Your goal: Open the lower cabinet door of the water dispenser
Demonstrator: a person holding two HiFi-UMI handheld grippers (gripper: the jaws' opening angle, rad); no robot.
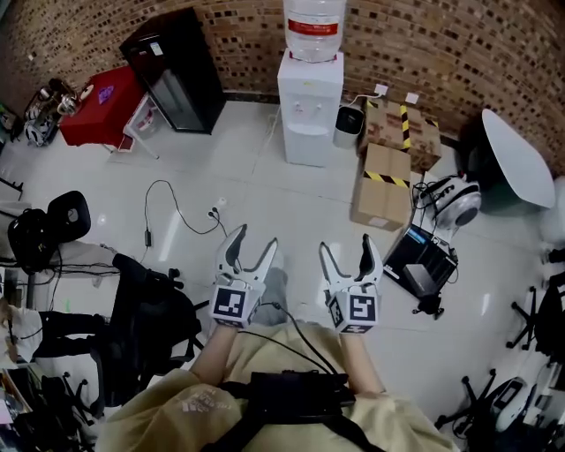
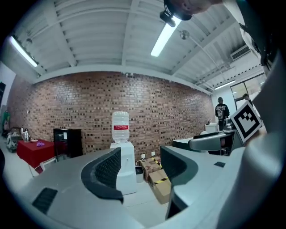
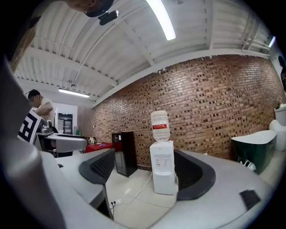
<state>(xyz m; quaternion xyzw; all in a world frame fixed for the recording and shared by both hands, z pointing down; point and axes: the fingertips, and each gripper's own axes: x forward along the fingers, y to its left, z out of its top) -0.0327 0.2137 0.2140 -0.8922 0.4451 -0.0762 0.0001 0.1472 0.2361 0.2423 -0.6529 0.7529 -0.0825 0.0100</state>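
Observation:
The white water dispenser [image 1: 309,110] stands against the brick wall, a clear bottle [image 1: 314,26] on top; its lower cabinet door [image 1: 307,146] looks closed. Both grippers hover over the floor well short of it. My left gripper [image 1: 255,237] is open and empty, as is my right gripper [image 1: 346,244]. In the left gripper view the dispenser [image 2: 126,170] shows partly behind the left jaw of the open gripper [image 2: 140,154]. The right gripper view has the dispenser [image 3: 162,167] framed between the open jaws of the gripper [image 3: 144,156].
A black cabinet [image 1: 174,71] and a red table [image 1: 99,106] stand left of the dispenser. A small bin [image 1: 348,126] and cardboard boxes [image 1: 384,181] sit to its right. A cable [image 1: 177,212] lies on the tiled floor. Black chairs [image 1: 150,309] crowd the near left.

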